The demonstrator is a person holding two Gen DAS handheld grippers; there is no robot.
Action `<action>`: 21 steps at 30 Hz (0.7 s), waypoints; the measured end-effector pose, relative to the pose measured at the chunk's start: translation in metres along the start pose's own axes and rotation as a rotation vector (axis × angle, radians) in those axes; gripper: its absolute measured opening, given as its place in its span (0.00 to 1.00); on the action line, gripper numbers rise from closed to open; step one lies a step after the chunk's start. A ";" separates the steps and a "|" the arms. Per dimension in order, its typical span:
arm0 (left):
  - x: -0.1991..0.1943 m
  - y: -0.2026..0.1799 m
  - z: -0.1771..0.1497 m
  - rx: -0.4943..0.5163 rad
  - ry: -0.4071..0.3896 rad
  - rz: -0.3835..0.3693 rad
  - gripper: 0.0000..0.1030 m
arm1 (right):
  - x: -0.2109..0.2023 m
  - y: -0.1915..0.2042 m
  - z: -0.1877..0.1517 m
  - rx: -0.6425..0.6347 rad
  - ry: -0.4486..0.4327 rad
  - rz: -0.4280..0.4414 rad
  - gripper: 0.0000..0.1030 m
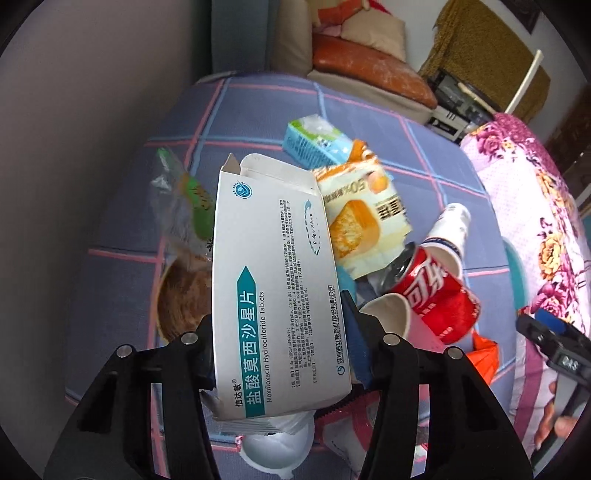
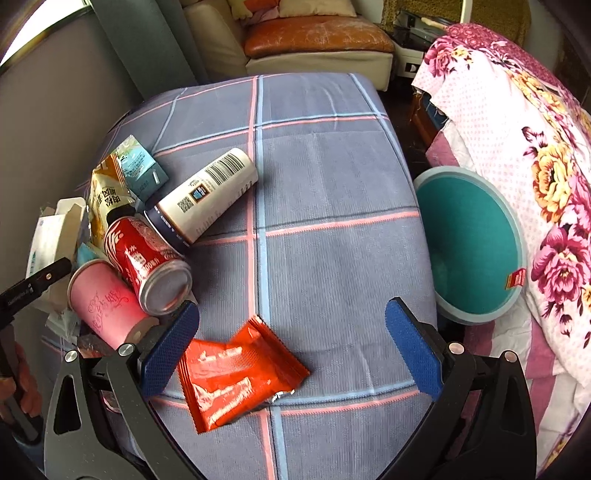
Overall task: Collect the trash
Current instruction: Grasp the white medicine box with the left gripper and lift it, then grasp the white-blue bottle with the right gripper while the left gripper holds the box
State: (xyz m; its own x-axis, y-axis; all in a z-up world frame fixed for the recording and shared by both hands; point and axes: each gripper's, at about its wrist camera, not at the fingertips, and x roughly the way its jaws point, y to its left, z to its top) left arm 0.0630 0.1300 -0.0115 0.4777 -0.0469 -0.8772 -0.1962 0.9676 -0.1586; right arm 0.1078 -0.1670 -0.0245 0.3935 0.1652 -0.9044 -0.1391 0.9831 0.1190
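My left gripper (image 1: 280,343) is shut on a white medicine box (image 1: 273,280) and holds it above the trash pile on the checked cloth (image 2: 325,177). The pile holds a red cola can (image 2: 147,258), a pink paper cup (image 2: 107,302), a white bottle (image 2: 207,195), a yellow snack bag (image 1: 362,218) and a light blue carton (image 1: 317,140). My right gripper (image 2: 291,332) is open just above the cloth, with an orange-red wrapper (image 2: 232,373) lying between its fingers, nearer the left one. A teal bin (image 2: 469,243) stands at the right of the table.
A floral quilt (image 2: 524,155) lies beyond the bin on the right. A sofa with an orange cushion (image 2: 317,33) stands at the back. A green plastic wrapper (image 1: 188,199) and a brown bowl (image 1: 184,295) lie left of the pile. A grey wall is at left.
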 end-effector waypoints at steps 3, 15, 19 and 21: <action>-0.023 0.000 0.007 0.007 -0.056 -0.050 0.51 | 0.002 0.005 0.014 -0.001 0.012 0.029 0.94; -0.010 -0.017 0.056 0.043 -0.121 -0.135 0.52 | 0.055 0.034 0.089 0.061 0.104 0.162 0.64; -0.003 -0.008 0.059 0.019 -0.113 -0.132 0.52 | 0.084 0.038 0.098 0.098 0.172 0.202 0.61; 0.001 -0.008 0.059 0.020 -0.104 -0.128 0.52 | 0.093 0.040 0.101 0.107 0.189 0.231 0.61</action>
State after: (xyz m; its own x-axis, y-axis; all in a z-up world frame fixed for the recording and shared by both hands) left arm 0.1155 0.1367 0.0160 0.5842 -0.1451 -0.7985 -0.1115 0.9602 -0.2560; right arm 0.2307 -0.1042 -0.0624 0.1851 0.3770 -0.9075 -0.1043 0.9258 0.3633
